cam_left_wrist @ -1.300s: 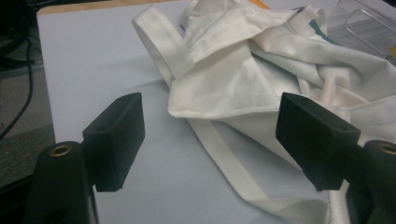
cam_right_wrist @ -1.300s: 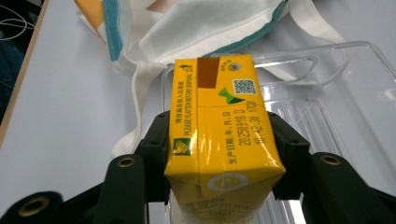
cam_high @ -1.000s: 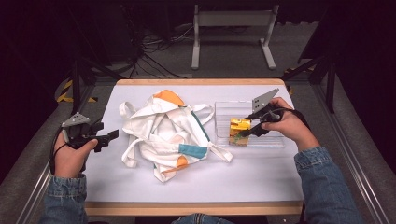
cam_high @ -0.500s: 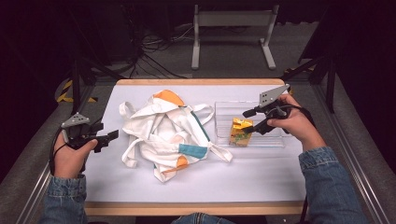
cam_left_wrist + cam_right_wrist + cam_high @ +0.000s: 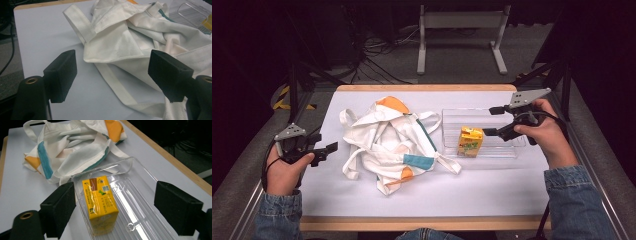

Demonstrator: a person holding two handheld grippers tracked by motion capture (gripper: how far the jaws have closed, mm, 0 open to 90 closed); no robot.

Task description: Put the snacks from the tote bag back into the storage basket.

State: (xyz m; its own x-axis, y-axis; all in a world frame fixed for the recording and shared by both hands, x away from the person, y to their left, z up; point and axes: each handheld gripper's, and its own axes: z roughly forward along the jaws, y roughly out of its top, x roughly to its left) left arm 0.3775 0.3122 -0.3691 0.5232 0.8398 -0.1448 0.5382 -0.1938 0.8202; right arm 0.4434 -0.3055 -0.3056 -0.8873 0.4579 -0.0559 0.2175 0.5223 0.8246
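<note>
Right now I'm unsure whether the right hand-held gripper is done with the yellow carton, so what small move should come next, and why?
Probably lift the right hand-held gripper clear. Its jaws have just been opening, and the carton stands free in the clear tray.

A yellow drink carton (image 5: 100, 205) printed with green lettering, a brown top patch and a small green emblem is seen between the black jaws of the right gripper (image 5: 115, 212). It is set in a clear ribbed plastic tray (image 5: 140, 202). Beyond the jaws, a crumpled white cloth tote bag (image 5: 72, 147) is marked with orange patches, a teal-blue stripe and dark green edging. Ahead of the black left gripper (image 5: 110, 75), the same bag is shown as plain off-white, with white straps. A pale lavender-white table top (image 5: 462, 190) is edged in light wood.
</note>
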